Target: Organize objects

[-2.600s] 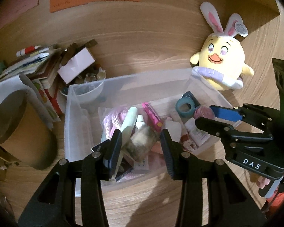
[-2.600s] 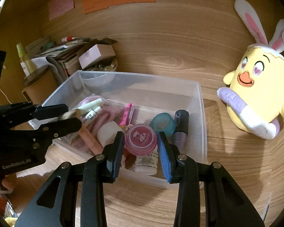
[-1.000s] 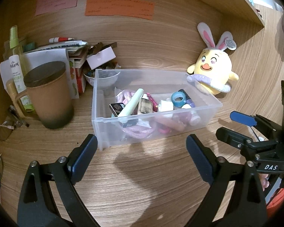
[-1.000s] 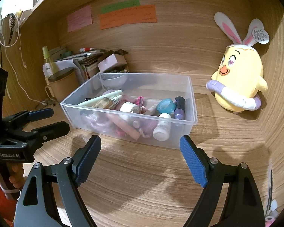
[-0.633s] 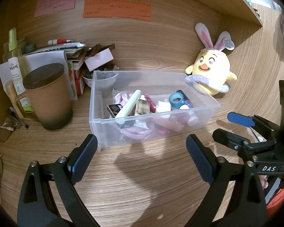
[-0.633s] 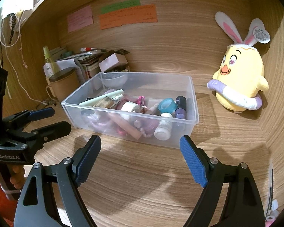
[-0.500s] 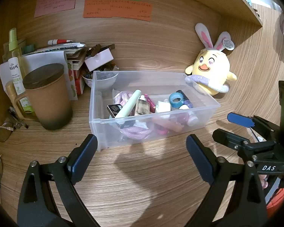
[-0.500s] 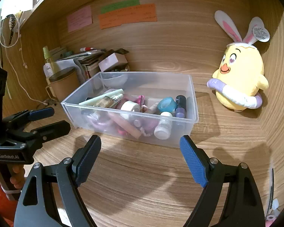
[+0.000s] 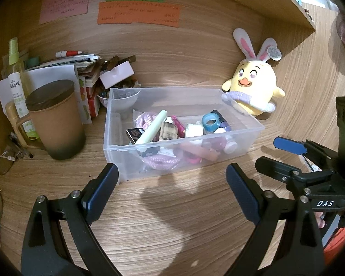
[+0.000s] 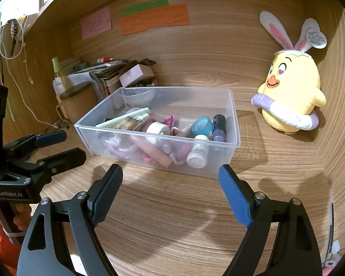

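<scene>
Tongs, left [image 9: 172, 188] and right [image 10: 170, 193], gape wide, empty, short of the clear storage bin [image 10: 232, 124]. Judged: sorting nearly complete; next, any stray item on the desk [image 10: 172, 218].

A bin [image 9: 117, 138] holding small items is seen at frame centre on the counter [image 9: 172, 218]. A lidded mug [image 9: 55, 122] is placed at its left, a plush chick [image 9: 253, 89] at upper right.

Clear plastic bin [image 9: 117, 124], yellow plush chick [image 9: 255, 85], brown mug [image 9: 57, 124]
</scene>
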Available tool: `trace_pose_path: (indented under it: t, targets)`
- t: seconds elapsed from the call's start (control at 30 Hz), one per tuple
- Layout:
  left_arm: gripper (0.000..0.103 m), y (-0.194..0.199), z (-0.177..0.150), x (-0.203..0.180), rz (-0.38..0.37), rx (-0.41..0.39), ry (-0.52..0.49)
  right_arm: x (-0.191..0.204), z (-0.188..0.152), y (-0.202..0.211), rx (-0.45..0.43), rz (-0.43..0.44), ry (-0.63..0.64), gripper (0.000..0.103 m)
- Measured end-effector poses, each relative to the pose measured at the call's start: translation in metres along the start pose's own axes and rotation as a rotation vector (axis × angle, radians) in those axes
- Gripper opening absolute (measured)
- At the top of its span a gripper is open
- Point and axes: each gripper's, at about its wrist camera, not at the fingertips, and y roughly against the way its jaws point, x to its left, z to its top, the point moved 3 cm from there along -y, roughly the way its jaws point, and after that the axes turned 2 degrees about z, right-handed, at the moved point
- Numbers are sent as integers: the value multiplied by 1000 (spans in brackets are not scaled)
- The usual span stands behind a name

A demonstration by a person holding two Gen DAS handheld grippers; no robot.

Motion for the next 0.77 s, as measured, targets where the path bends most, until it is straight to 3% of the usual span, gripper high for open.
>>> trace_pose_path:
  t: [0.33,0.77]
  targets:
    - [96,4,-1,0,-34,-15,24,-5,-1,-1,4,5,-17,84]
    - [96,3,-3,-1,-23,-17,18,-4,-2,-4,10,10,-26,85]
